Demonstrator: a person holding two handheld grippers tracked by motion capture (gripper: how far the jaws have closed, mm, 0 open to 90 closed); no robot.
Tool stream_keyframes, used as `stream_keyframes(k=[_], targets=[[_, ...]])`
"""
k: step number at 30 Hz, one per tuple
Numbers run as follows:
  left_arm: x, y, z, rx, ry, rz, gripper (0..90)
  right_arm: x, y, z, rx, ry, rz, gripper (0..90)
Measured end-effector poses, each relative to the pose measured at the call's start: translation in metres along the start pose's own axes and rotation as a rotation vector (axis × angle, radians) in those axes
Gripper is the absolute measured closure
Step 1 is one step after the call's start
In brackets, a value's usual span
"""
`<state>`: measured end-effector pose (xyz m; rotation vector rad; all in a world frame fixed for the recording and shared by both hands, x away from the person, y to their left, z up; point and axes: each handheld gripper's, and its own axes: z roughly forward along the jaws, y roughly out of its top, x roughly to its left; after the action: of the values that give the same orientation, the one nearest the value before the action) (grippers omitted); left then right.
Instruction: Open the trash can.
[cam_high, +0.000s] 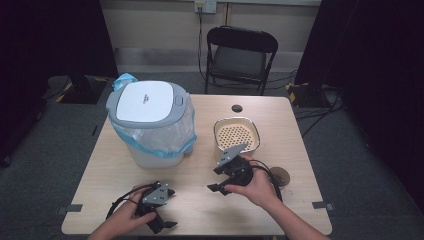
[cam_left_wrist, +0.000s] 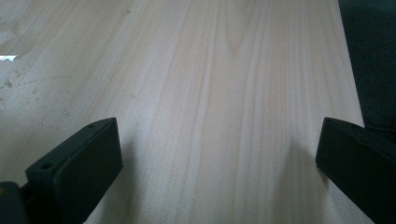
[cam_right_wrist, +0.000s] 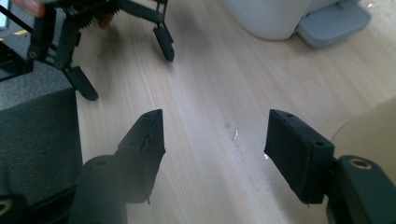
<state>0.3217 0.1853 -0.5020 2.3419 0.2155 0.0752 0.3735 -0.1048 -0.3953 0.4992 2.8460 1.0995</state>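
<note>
The left hand-held gripper (cam_high: 161, 210) hovered spread over the near-left worktop (cam_high: 200, 210). The right hand-held gripper (cam_high: 220, 177), jaws apart and empty, sat near the cream perforated container (cam_high: 236, 134), right of the lidded bin (cam_high: 150, 122).

We note bare forearms with no sleeves, our left gripper (cam_high: 161, 207) black, grey three-cornered plate on top, black cable looped behind, our right gripper (cam_high: 226, 172) alike, flat black jaw pads (cam_right_wrist: 299, 151) with small screw holes.
</note>
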Motion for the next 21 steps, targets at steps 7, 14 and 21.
stream_keyframes(k=[7,14,21], targets=[[0.000,0.000,0.000,-0.001,0.005,0.008,0.0,-0.005,0.026,-0.022,0.009,-0.021,-0.026,36.9],[0.000,0.000,0.000,0.000,0.005,0.009,0.0,-0.011,0.054,-0.039,0.034,-0.040,-0.068,37.2],[0.000,0.000,-0.001,0.002,0.000,0.008,0.0,-0.025,0.076,-0.050,0.030,-0.041,-0.053,38.5]])
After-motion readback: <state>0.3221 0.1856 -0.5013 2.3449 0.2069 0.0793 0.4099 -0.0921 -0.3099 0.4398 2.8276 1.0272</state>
